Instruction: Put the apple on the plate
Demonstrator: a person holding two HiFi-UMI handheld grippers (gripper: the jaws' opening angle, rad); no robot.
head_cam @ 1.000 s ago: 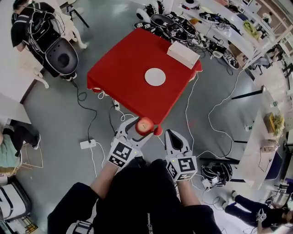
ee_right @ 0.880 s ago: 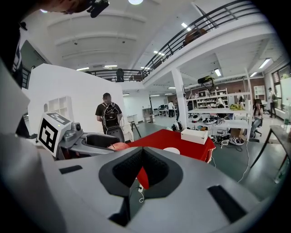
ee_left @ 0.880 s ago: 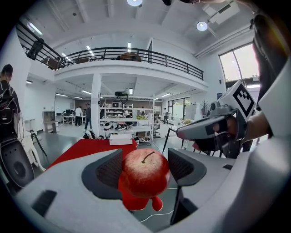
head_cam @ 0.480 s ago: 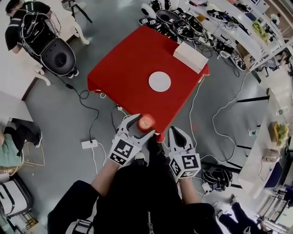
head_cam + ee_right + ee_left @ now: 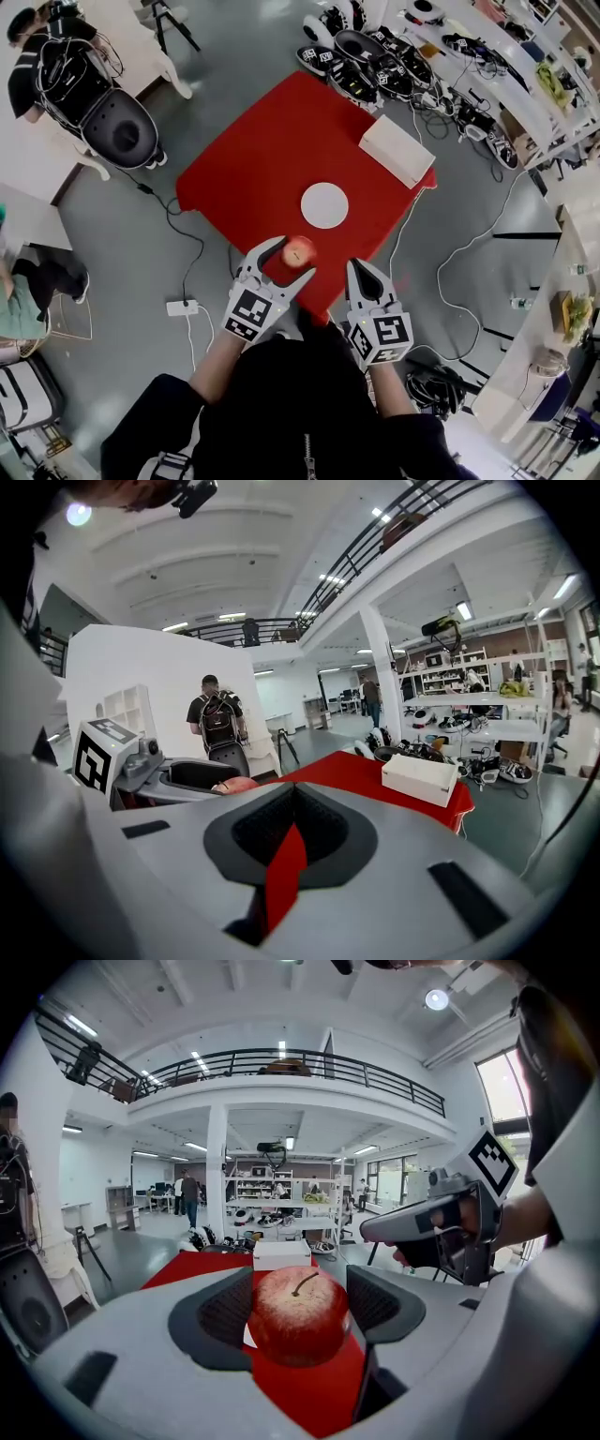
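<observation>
The apple (image 5: 298, 1314) is being grasped between the jaws of the left hand-held gripper (image 5: 292, 257) and held in the air above the near corner of the red table (image 5: 253, 159). The white plate (image 5: 324, 204) is being left bare at the table's middle. The right hand-held gripper (image 5: 291, 836) is being kept clenched on nothing, beside the left one. A white box (image 5: 397, 150) is lying at the right corner.
</observation>
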